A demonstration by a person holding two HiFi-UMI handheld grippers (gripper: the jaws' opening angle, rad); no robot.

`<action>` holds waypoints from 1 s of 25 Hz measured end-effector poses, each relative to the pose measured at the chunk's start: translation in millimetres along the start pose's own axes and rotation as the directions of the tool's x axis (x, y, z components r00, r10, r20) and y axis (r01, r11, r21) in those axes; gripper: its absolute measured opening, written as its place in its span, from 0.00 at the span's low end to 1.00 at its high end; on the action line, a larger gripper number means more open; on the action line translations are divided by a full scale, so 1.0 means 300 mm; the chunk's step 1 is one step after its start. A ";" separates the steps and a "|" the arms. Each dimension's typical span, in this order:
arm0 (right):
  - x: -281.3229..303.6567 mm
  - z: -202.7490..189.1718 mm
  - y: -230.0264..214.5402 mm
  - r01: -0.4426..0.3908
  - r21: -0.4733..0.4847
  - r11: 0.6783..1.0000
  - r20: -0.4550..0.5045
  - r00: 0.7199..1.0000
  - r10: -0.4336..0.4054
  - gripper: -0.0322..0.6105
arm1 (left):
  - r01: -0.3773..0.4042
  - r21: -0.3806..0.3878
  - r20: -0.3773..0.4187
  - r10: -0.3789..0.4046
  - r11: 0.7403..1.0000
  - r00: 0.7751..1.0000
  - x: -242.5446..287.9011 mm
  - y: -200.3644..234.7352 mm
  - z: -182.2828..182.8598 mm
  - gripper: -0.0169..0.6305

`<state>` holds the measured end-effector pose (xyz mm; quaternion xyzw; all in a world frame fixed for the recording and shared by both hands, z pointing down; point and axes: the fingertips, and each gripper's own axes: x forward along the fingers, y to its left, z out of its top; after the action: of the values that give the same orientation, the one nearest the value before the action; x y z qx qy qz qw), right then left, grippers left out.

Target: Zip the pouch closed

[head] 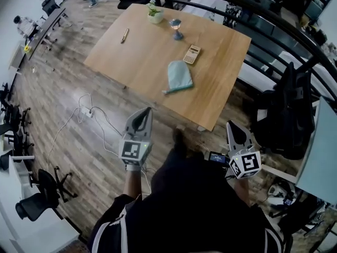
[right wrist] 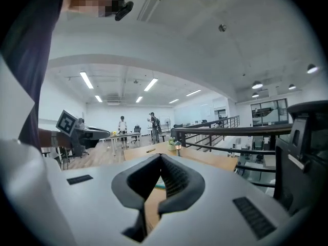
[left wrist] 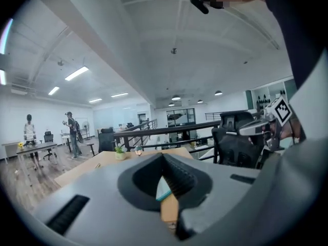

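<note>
Left claw [head: 145,111]: tips pressed together, gripping nothing, held over the floor, short of the counter's near edge.
Right claw [head: 231,125]: tips pressed together, empty, also short of the counter.
Pouch [head: 179,76]: pale teal, lying flat on the counter near its near edge, well apart from both claws.
Counter [head: 142,62]: light wood; also carries a calculator [head: 192,54] just beyond the pouch, a small potted plant [head: 155,13], a small lamp-like ornament [head: 176,29] and a pen [head: 125,35].
Floor [head: 58,83]: grey-brown wood planks, with a white cable and power strip [head: 87,111].
Room: open office; dark railing [head: 247,12] behind the counter, black chair [head: 287,115] at right, people standing far off [left wrist: 72,133], strip lights overhead.
</note>
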<state>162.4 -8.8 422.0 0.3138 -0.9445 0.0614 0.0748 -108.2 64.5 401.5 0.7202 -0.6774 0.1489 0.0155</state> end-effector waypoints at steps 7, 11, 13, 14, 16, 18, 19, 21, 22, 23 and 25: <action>0.268 0.137 0.077 -0.030 -0.065 0.997 0.001 1.000 0.030 0.07 | 0.064 -0.051 -0.048 -0.067 0.997 0.997 0.184 0.155 -0.111 0.03; 0.406 0.197 0.150 -0.049 -0.112 0.992 -0.008 0.999 0.048 0.07 | 0.108 -0.116 -0.076 -0.117 0.987 0.990 0.230 0.221 -0.202 0.03; 0.467 0.200 0.173 -0.040 -0.126 0.991 -0.029 0.999 0.037 0.07 | 0.133 -0.127 -0.092 -0.145 0.983 0.985 0.258 0.254 -0.249 0.03; 0.494 0.203 0.185 -0.034 -0.134 0.990 -0.036 0.999 0.029 0.07 | 0.145 -0.125 -0.100 -0.158 0.981 0.982 0.272 0.273 -0.269 0.03; 0.545 0.214 0.211 -0.023 -0.145 0.989 -0.040 0.999 0.018 0.07 | 0.175 -0.113 -0.110 -0.187 0.978 0.976 0.301 0.310 -0.297 0.03; 0.582 0.214 0.231 -0.029 -0.145 0.989 -0.049 0.999 0.022 0.07 | 0.197 -0.104 -0.123 -0.210 0.975 0.970 0.328 0.328 -0.320 0.03; 0.596 0.208 0.238 -0.037 -0.144 0.989 -0.057 0.998 0.029 0.07 | 0.203 -0.104 -0.129 -0.215 0.974 0.968 0.338 0.331 -0.331 0.03; 0.620 0.196 0.244 -0.054 -0.144 0.988 -0.067 0.997 0.045 0.07 | 0.209 -0.106 -0.136 -0.223 0.972 0.965 0.350 0.334 -0.346 0.03; 0.630 0.190 0.243 -0.061 -0.142 0.988 -0.067 0.996 0.051 0.07 | 0.210 -0.104 -0.138 -0.223 0.972 0.965 0.354 0.336 -0.348 0.03; 0.639 0.184 0.238 -0.066 -0.139 0.988 -0.066 0.996 0.057 0.07 | 0.207 -0.102 -0.140 -0.220 0.973 0.965 0.359 0.337 -0.348 0.03; 0.649 0.181 0.220 -0.079 -0.133 0.988 -0.061 0.996 0.071 0.07 | 0.196 -0.102 -0.140 -0.209 0.975 0.968 0.370 0.334 -0.339 0.03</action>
<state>-37.1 -78.7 399.3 0.2703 -0.9552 0.0089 0.1200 -221.8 -28.6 506.8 0.7711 -0.6029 0.1705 0.1130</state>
